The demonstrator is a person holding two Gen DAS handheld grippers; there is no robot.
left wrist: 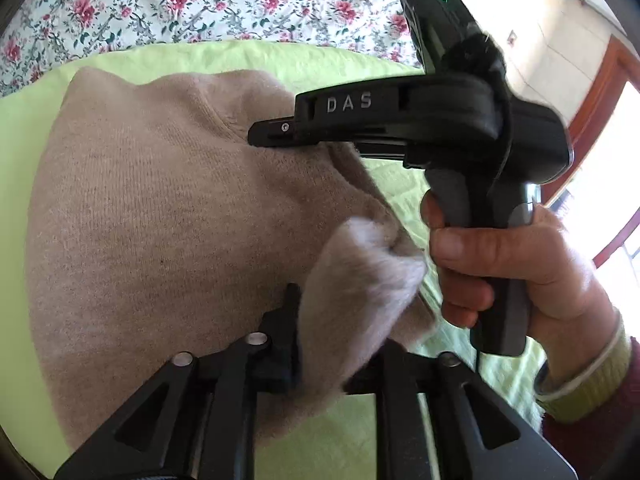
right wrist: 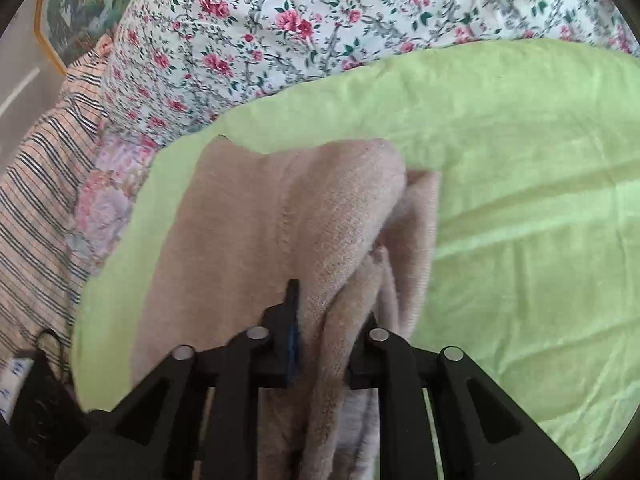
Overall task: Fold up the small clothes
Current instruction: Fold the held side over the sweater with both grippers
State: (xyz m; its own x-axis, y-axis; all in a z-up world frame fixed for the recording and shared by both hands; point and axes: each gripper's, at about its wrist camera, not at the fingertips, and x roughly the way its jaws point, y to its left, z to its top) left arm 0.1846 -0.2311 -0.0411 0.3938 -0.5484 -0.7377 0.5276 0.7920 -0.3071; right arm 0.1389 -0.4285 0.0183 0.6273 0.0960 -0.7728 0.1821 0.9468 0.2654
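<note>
A beige knit garment [left wrist: 152, 208] lies on a light green cloth [left wrist: 248, 56]. My left gripper [left wrist: 340, 320] is shut on a bunched fold of the garment at its near right edge. The right gripper [left wrist: 272, 136], held in a hand, reaches in from the right with its fingers over the garment's far right edge. In the right wrist view the same garment [right wrist: 288, 216] hangs in folds, and my right gripper [right wrist: 332, 320] is shut on its near edge, with fabric bunched between the fingers.
A floral bedspread [right wrist: 304, 28] lies beyond the green cloth [right wrist: 520, 184]. A striped fabric [right wrist: 44, 184] lies at the left. A framed picture [right wrist: 84, 4] stands at the far left. A wooden-framed doorway [left wrist: 600, 92] is at the right.
</note>
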